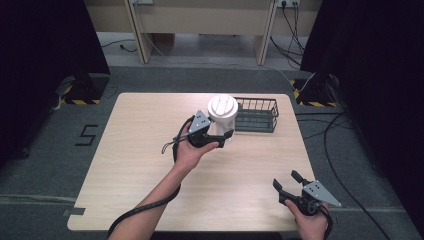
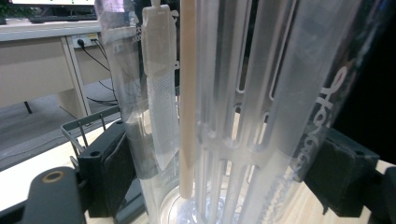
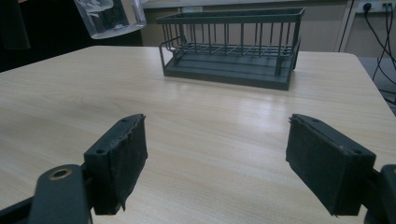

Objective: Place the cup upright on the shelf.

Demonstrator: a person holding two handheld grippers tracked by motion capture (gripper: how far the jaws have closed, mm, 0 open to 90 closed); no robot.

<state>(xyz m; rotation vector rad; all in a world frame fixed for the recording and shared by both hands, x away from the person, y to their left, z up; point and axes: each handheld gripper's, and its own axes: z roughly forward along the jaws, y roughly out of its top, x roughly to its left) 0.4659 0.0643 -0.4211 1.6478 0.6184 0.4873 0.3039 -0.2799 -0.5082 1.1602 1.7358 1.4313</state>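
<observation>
While lifted, clear jar (image 1: 223, 116) sits between left gripper (image 1: 220, 135) jaws.

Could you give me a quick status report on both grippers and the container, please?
Left gripper shut on clear container, lifted off table. Right gripper open, holding nothing, at near edge. Wire basket just beyond container.
</observation>
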